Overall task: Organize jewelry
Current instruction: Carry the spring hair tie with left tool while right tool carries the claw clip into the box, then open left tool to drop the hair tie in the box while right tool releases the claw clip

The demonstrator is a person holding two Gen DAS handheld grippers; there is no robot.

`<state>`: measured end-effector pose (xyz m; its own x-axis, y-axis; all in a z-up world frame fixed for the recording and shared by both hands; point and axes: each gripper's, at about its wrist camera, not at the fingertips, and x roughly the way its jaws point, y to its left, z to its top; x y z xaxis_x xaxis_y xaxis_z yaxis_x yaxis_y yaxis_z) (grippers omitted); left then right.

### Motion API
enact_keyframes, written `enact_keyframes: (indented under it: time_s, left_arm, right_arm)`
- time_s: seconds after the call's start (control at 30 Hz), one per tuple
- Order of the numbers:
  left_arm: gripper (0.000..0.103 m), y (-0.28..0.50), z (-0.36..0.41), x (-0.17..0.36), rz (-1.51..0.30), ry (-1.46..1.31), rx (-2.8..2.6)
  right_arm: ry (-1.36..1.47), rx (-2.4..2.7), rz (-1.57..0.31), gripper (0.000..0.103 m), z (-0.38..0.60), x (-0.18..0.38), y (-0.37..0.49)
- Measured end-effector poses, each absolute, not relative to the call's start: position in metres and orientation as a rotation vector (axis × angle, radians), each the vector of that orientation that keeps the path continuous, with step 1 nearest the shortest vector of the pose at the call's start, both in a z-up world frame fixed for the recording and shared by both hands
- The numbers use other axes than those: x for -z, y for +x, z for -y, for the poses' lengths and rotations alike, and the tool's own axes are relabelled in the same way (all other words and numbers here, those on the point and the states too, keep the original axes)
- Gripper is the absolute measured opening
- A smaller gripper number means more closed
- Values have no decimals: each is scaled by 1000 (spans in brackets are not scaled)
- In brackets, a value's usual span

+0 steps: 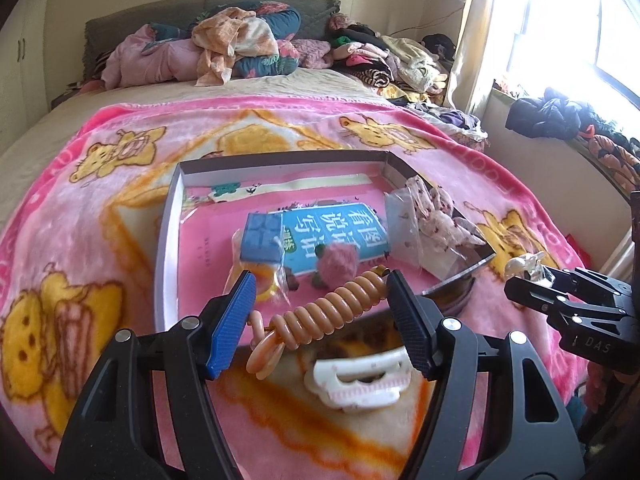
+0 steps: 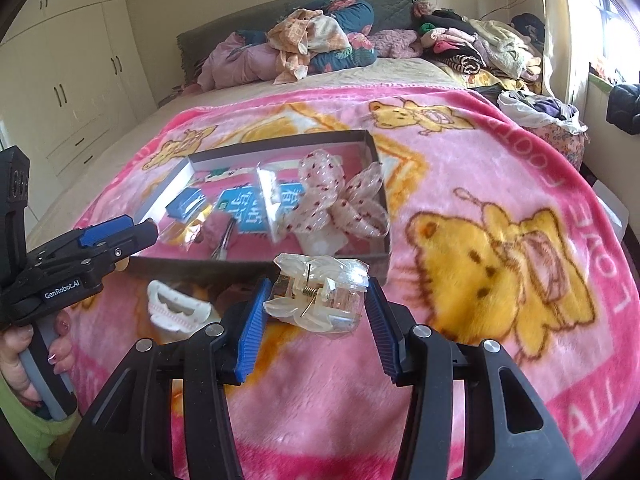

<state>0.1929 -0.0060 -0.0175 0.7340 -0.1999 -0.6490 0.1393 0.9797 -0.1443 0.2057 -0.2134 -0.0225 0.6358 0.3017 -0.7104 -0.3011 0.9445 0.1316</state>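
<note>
Bedroom, pink plush cartoon-bear blanket (image 1: 120,184) spread over the bed, clothes heaped at the headboard.

Left wrist view: left gripper (image 1: 322,316) has its jaws spread wide, and a tan spiral coil hair tie (image 1: 340,306) sits between the pads. Whether the pads actually touch it, can't tell; it looks loosely bridged. Its long axis runs 8 to 2 o'clock, the upper end near the right-side pad, and looped rings hang at the lower end. Shiny, springy plastic. Shallow cardboard box (image 1: 168,216) lies straight ahead at 12 o'clock, holding a blue booklet (image 1: 336,232), a fuzzy pink pom (image 1: 336,264) and a bagged sheer bow. White-pink claw clip (image 1: 360,380) lies on the blanket just below the jaws, at 5 o'clock. Right gripper is at 3 o'clock.

Right wrist view: right gripper (image 2: 316,312) brackets a clear plastic claw clip (image 2: 316,296) with a metal spring, wide axis running 9 to 3. Jaws set about as wide as the clip, likely gripping it, but contact isn't certain. Box (image 2: 376,168) at 12 o'clock, near, with the dotted sheer bow (image 2: 340,196) inside. White claw clip (image 2: 176,312) at 9 o'clock, nearer the left gripper (image 2: 120,236), whose jaws can't be read from here.

Judgement: both items go forward into the box; the short carry is at 12.
</note>
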Motion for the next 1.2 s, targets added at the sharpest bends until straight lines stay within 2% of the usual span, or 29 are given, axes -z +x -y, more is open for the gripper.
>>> enact_keyframes:
  time_s: [0.83,0.9,1.0,1.2]
  left_arm:
    - [56,237,-16,48,-765,-78,95]
    - [56,238,-17,49,-768,-82,90]
    - [56,238,-18,49,-767,-83,90]
    - [57,237,-20,48,-762,-81,90]
  right_arm:
    - [-37,-324,-844,47,193,34,298]
    - [-31,-318,-841,50,194,34,299]
    - [-29,-312,-823,64,197,31,297]
    - [-9,-312,-799,70,201,25,290]
